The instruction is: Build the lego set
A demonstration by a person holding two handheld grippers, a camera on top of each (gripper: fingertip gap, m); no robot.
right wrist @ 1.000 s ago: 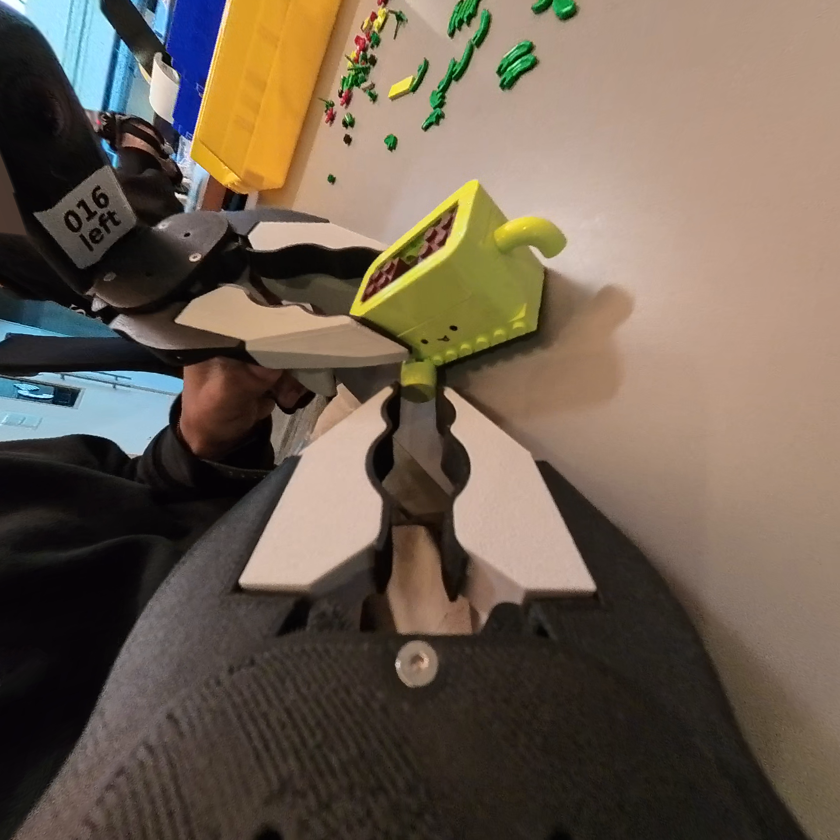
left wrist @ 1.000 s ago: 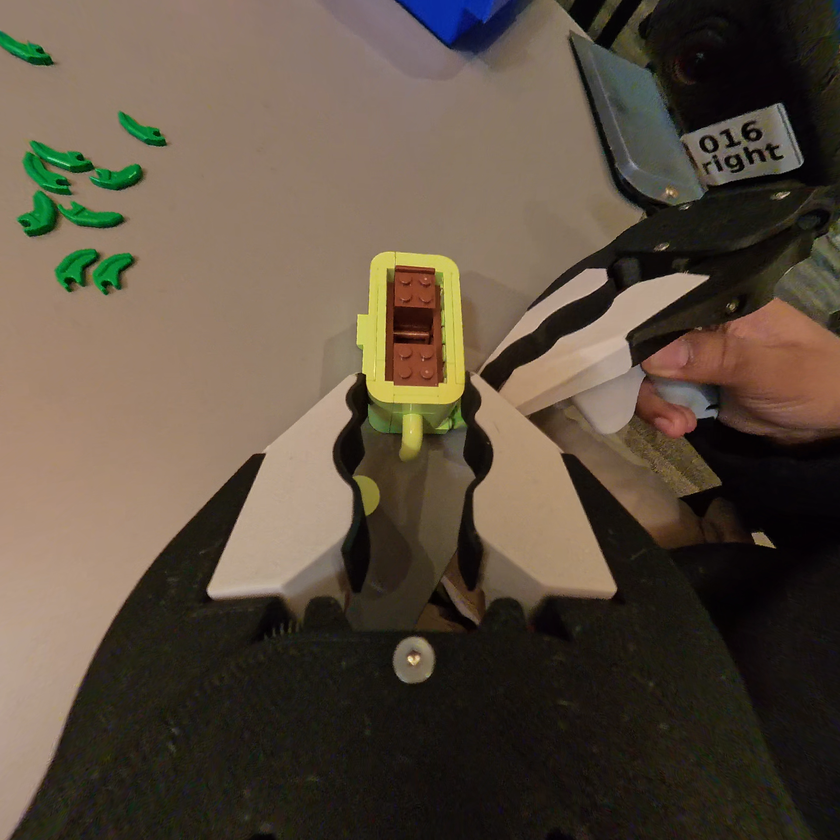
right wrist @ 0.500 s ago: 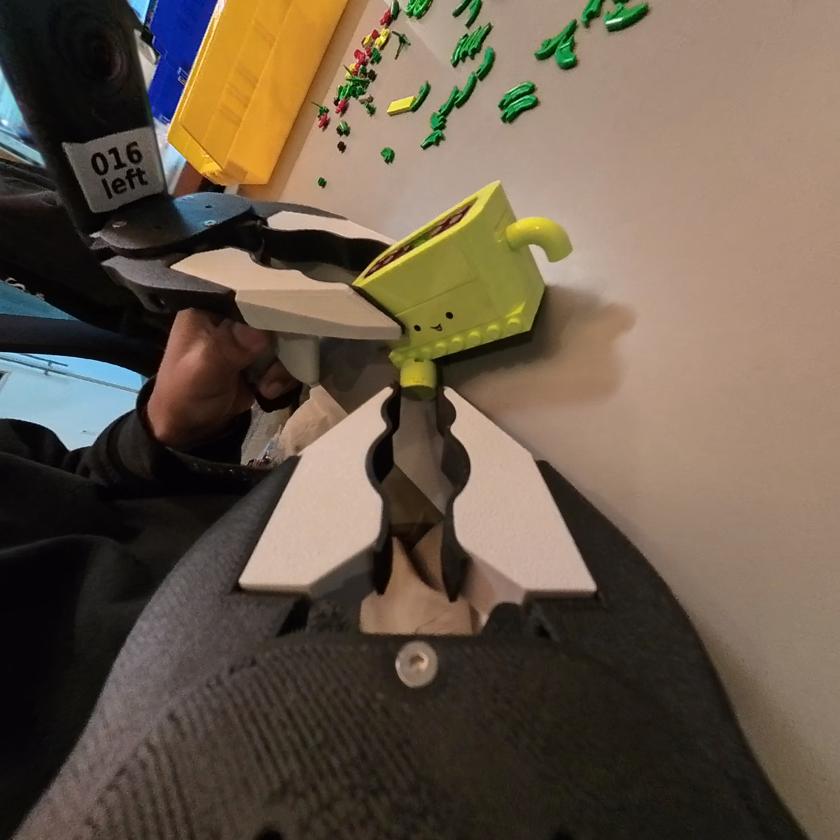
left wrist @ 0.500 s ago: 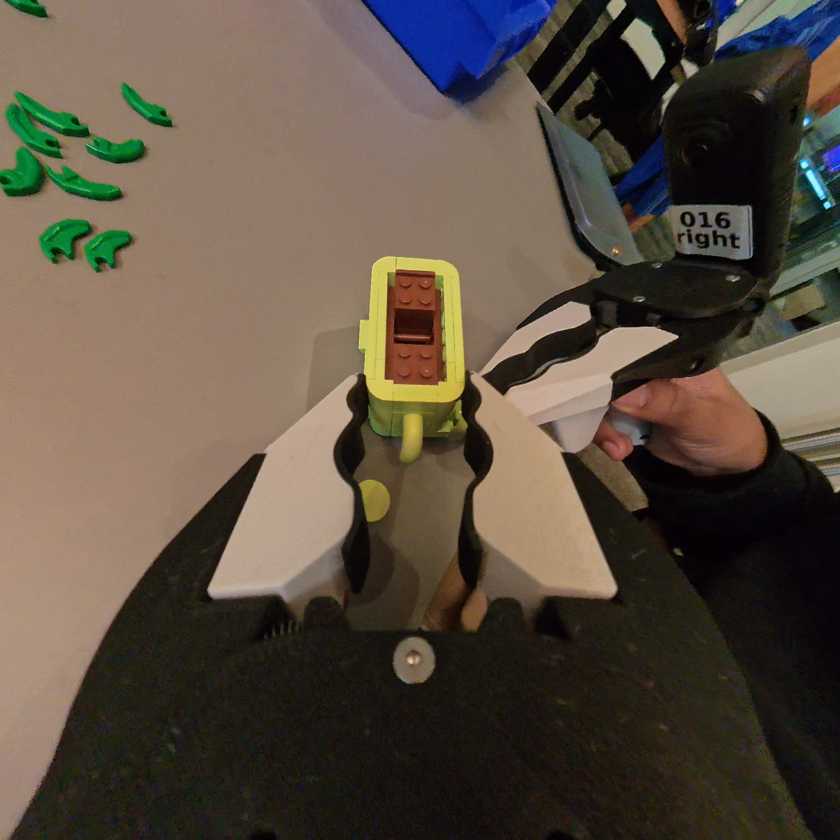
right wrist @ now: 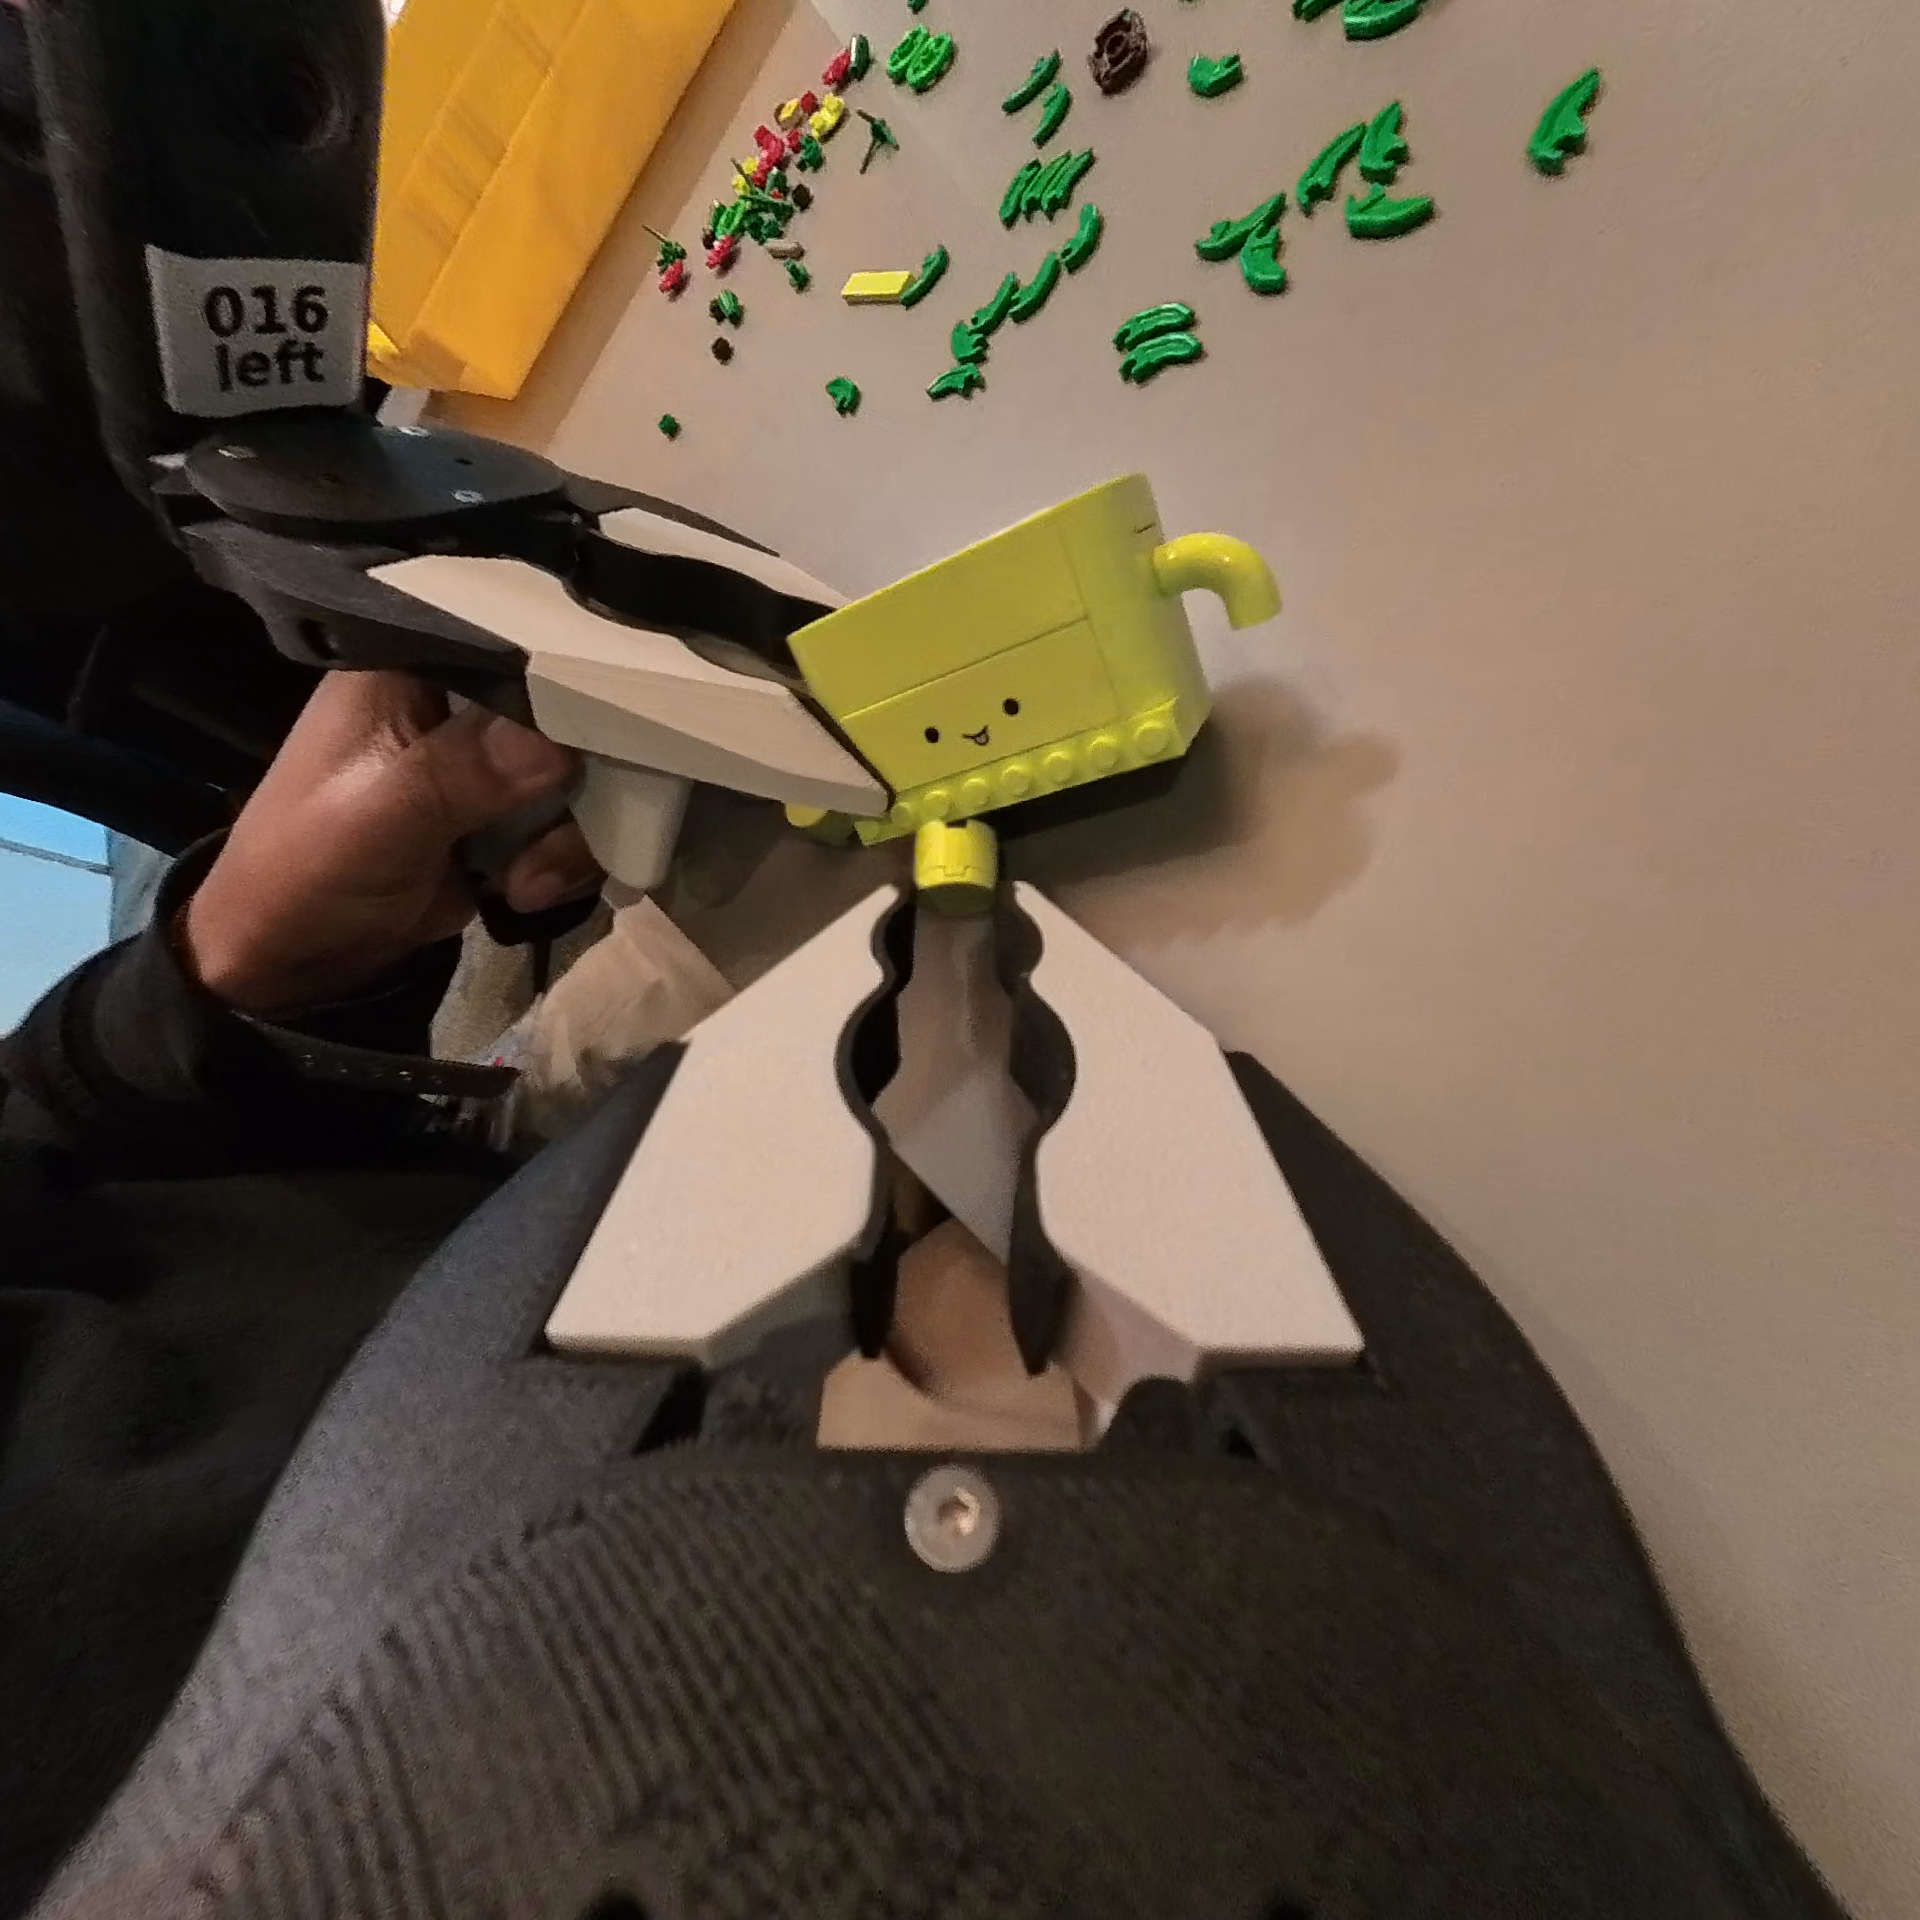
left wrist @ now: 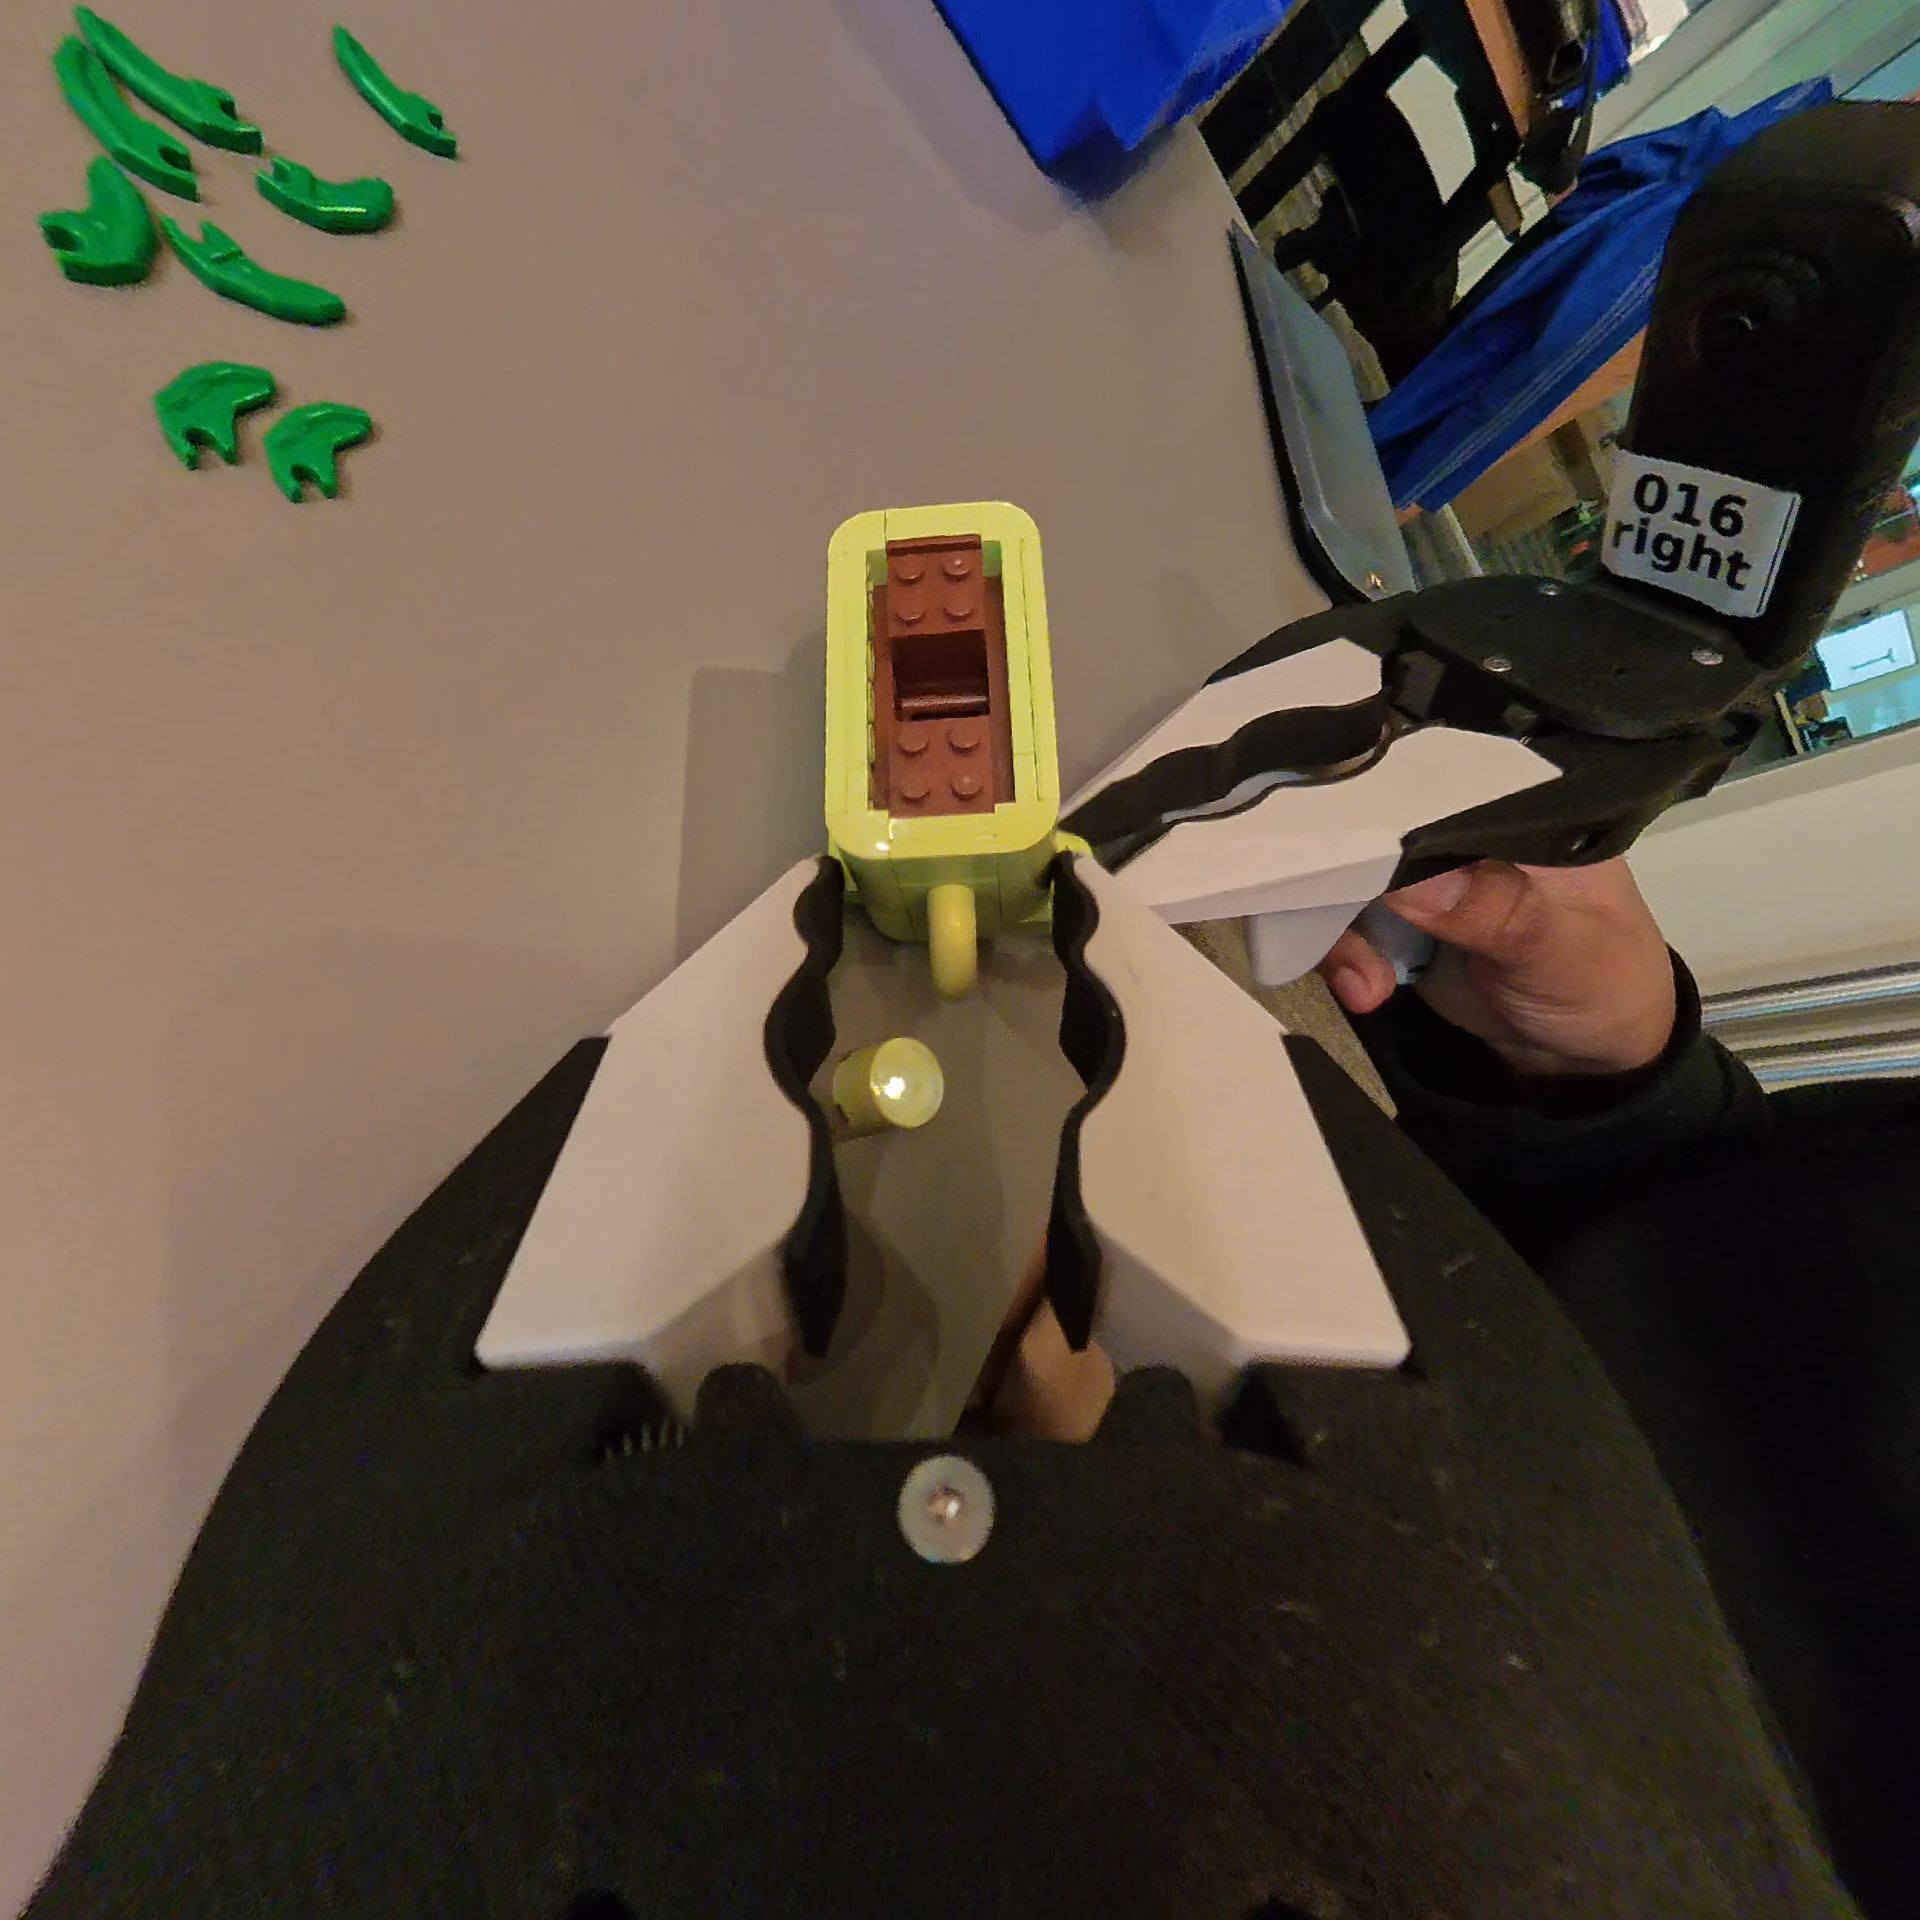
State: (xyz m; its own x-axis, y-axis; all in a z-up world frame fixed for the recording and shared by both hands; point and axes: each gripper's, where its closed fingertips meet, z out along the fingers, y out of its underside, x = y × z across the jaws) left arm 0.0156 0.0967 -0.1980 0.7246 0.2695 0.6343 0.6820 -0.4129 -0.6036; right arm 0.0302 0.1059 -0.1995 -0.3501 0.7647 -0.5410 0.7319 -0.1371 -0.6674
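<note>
My left gripper (left wrist: 940, 883) is clamped on the near end of the lime pot (left wrist: 943, 707), one fingertip on each side wall, so the gap is just the pot's width. From this camera I'm looking down into the open top: brown bricks (left wrist: 940, 675) fill the inside, with a dark slot in the middle. A curved lime handle (left wrist: 951, 951) hangs off the near end, right between my fingers.

My right gripper (right wrist: 951, 899) is pinched nearly closed on a small lime peg (right wrist: 951, 868). The peg sits right under the pot's (right wrist: 1013, 665) studded bottom edge; can't tell if it's actually seated or just touching. In the left view that peg (left wrist: 891, 1086) shows up as a shiny round stub below the pot, and the right gripper (left wrist: 1081, 831) comes in from the side with its tips at the pot's corner.

The pot is held up off the table (left wrist: 416, 727), tilted in the right view.

Stuff only the right camera gets: the little smiley face (right wrist: 971, 724) on the pot's side, a second handle (right wrist: 1221, 582) on the far end, a yellow bin (right wrist: 540, 177), and a big scatter of green bits (right wrist: 1158, 343) plus a red/yellow pile (right wrist: 774, 177). The left camera only catches a few green curved pieces (left wrist: 208, 229) and a blue bin (left wrist: 1101, 73), but it's the only one showing the pot's insides.
</note>
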